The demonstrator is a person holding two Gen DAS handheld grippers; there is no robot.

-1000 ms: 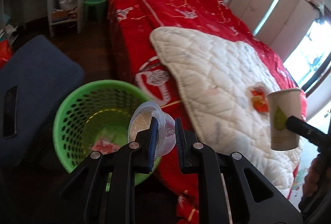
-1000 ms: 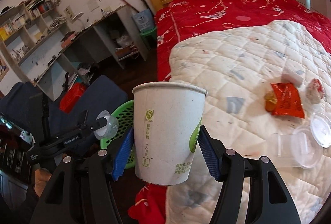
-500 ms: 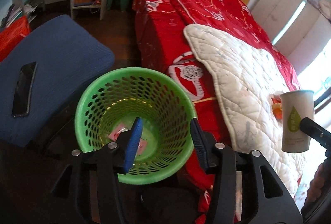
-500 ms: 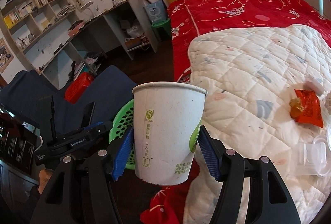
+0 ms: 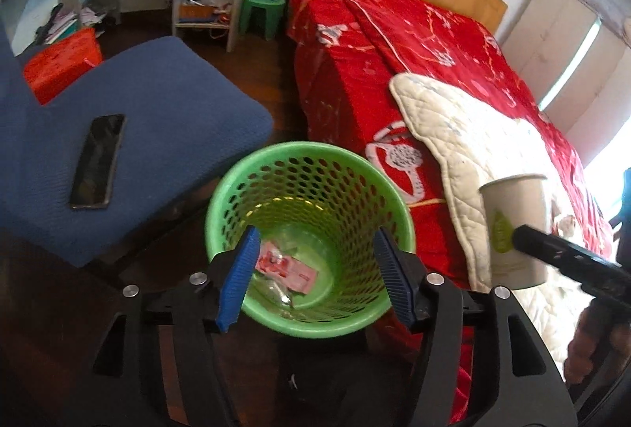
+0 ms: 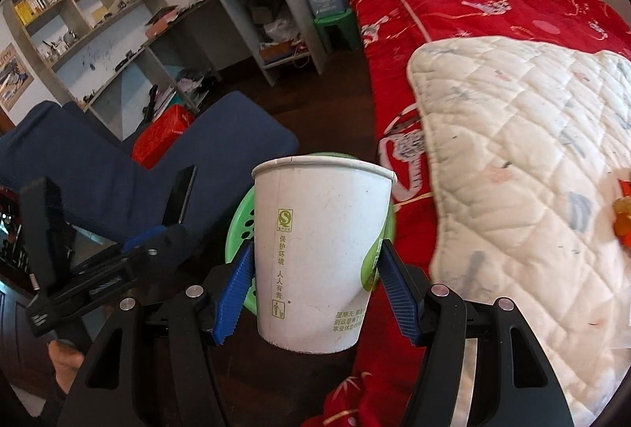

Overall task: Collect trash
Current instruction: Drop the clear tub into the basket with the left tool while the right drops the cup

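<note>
Below, at the foot of a red-covered bed [image 5: 414,44], a green perforated wastebasket [image 5: 315,166] stands on the dark floor with the left gripper [image 5: 315,277] poised over its mouth, blue-padded jaws spread wide and nothing between them; those jaws have just been opening. Inside the basket lie a pink-and-white wrapper [image 5: 286,267] and some clear plastic that is too blurred to make out. To the basket's right in the left wrist view, the right gripper [image 6: 315,285] holds a white paper cup [image 6: 321,253] upright, its two blue pads [image 6: 236,289] pressed against the cup's lower sides; the cup bears green printing and a green leaf mark. From the right wrist view the cup hides most of the basket, whose green rim [image 6: 240,226] shows just behind it at the left. A cream quilted blanket [image 6: 532,159] covers the near part of the bed, and an orange-red snack wrapper [image 6: 623,218] lies on it at the frame's right edge, well apart from the basket. A blue upholstered chair [image 5: 157,135] sits beside the basket, with a dark phone [image 5: 98,161] lying flat on its seat. Against the far wall stand a cluttered desk with shelves [image 6: 118,17] and a small green stool [image 5: 262,15]. Part of a person's hand [image 6: 65,364] shows under the left gripper's handle.
</note>
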